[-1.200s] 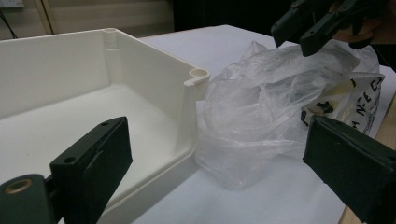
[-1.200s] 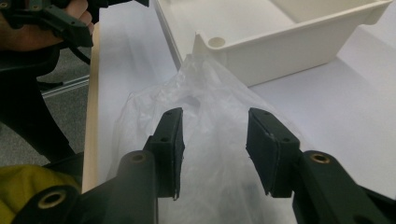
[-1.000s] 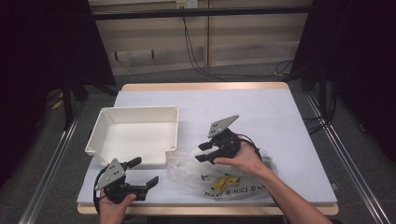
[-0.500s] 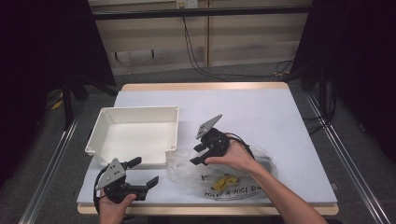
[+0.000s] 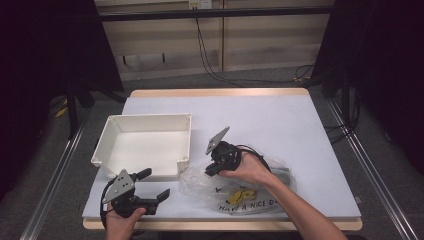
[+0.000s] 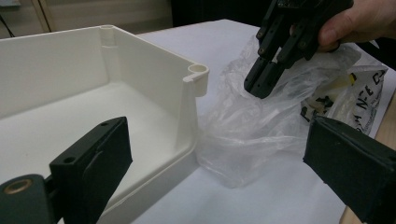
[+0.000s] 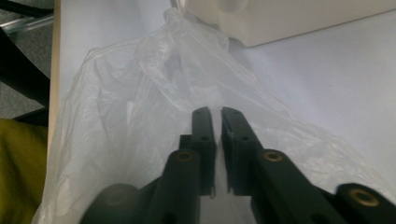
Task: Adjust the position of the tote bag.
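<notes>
My right gripper point(image 5: 214, 167) pinches a fold of the clear plastic bag point(image 5: 260, 187) lying beside the white tray point(image 5: 142, 122); my left gripper point(image 5: 152, 197) hangs released. The film looks light, limp, slippery; I'd grab bunched folds.

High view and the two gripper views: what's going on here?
A person works at a white table with a gripper in each hand. The right gripper has its jaws pinched on the film of a clear plastic bag lying near the table's front edge, beside a white tray. The left gripper hangs open near the tray's front corner, holding nothing.
</notes>
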A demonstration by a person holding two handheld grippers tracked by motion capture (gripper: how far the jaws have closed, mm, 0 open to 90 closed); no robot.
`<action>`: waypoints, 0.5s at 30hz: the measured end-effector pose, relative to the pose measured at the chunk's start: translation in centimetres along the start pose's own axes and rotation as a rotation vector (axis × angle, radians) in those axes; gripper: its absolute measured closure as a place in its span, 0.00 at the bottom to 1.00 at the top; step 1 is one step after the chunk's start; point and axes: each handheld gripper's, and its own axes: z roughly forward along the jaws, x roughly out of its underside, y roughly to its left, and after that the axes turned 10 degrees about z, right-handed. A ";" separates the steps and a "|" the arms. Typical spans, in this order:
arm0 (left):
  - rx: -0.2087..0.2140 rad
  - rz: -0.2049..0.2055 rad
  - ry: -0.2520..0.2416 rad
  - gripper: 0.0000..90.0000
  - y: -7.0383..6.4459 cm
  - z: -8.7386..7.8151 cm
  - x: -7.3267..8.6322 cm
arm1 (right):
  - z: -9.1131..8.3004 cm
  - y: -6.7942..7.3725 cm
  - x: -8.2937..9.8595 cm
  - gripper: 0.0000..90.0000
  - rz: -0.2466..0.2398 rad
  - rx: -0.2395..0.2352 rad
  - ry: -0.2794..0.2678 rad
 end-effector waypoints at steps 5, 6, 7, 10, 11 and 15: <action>-0.013 0.001 0.012 0.08 -0.1 0.0 0.0 | -0.5 0.0 0.1 1.00 0.002 -0.015 -0.014; -0.007 0.000 0.008 0.08 -0.1 0.0 0.0 | -0.6 0.0 0.1 1.00 -0.001 -0.012 -0.021; -0.007 0.000 0.008 0.08 -0.1 0.0 0.0 | -0.7 0.1 0.1 1.00 0.005 -0.011 -0.027; -0.015 0.002 0.014 0.08 0.0 0.0 0.0 | -1.3 0.1 0.2 1.00 0.013 -0.030 -0.066; -0.015 0.002 0.014 0.08 0.0 0.0 0.0 | -1.6 0.1 0.2 1.00 0.014 -0.034 -0.078; -0.021 -0.004 0.015 0.08 -0.1 0.0 0.0 | -2.6 0.1 0.5 1.00 0.021 -0.036 -0.118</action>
